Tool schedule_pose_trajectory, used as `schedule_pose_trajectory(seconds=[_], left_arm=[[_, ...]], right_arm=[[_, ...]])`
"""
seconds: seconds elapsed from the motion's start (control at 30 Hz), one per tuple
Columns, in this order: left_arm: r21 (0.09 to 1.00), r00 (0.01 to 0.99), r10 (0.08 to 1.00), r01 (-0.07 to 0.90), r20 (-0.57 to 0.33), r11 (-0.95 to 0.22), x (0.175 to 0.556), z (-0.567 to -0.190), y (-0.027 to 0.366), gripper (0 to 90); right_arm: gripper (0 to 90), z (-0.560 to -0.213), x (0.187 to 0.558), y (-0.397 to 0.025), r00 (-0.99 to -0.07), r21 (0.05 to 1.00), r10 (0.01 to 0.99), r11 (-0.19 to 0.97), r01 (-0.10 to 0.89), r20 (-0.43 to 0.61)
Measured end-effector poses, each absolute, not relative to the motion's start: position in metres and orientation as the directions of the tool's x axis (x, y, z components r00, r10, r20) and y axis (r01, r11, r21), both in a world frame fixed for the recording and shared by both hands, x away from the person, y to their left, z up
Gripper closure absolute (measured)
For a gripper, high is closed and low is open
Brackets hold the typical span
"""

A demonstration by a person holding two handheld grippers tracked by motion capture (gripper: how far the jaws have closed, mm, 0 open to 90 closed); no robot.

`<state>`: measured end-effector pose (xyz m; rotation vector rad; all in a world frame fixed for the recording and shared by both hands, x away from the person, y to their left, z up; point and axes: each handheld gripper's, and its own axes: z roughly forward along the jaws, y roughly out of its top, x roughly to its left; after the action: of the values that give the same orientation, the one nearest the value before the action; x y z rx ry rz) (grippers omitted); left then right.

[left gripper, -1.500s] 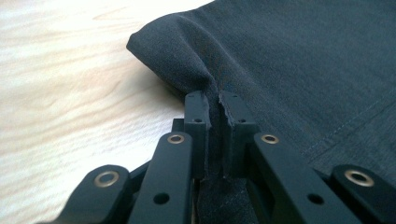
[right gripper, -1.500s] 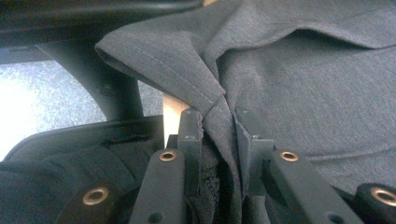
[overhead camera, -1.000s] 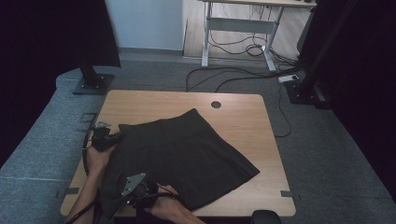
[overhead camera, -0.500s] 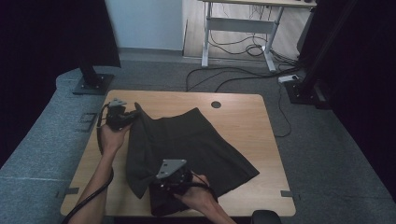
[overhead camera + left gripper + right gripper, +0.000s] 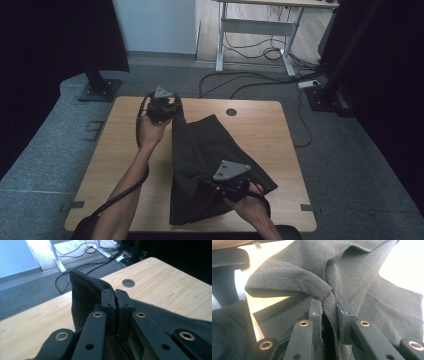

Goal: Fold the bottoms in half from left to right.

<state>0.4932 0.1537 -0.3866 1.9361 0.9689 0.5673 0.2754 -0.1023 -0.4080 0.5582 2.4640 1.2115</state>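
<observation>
Skirt (image 5: 210, 165), dark grey, lies across the middle of the wooden table (image 5: 280, 135), partly lifted and bunched. Nearest the person, right tool (image 5: 231, 181) sits at the near edge of the cloth. Right gripper view: jaws clenched on a gathered fold of the skirt (image 5: 352, 267), stitched hem edge just left of the jaws, fabric puckering into the pinch. Likely an anchor grip, holding the near end so the cloth can be pulled taut or folded over.

Mid table, cloth runs in a raised ridge from the right tool up toward the far left. Right part of the skirt stays flat on the table, reaching toward the right near corner.

Farther off, left tool (image 5: 161, 106) is held at the far left part of the table, forearm stretched out along the left side. Left gripper view: jaws closed tight on a thick edge of the skirt (image 5: 82, 287), probably the waistband, which stands up above the table. Round cable hole (image 5: 128, 283) just beyond it. Looks like the left hand is carrying this edge across for a fold or a straightening; cannot tell which.

Beyond the table: grey carpet, cables (image 5: 260, 85), legs of a white desk (image 5: 250, 30).
</observation>
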Motion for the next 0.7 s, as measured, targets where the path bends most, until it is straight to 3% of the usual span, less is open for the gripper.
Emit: schedule_pose_trajectory(seconds=[0.43,0.7], left_arm=[[0.86,0.642,0.765,0.369,0.038,-0.352,0.517,-0.393,0.087,85.6],[0.849,0.644,0.765,0.408,-0.006,-0.337,0.528,-0.435,0.059,85.2]], right_arm=[[76.3,-0.409,0.28,-0.158,-0.794,0.816,0.596,0.515,0.264,-0.12],[76.3,-0.442,0.288,-0.185,-0.763,0.787,0.641,0.512,0.344,-0.083]])
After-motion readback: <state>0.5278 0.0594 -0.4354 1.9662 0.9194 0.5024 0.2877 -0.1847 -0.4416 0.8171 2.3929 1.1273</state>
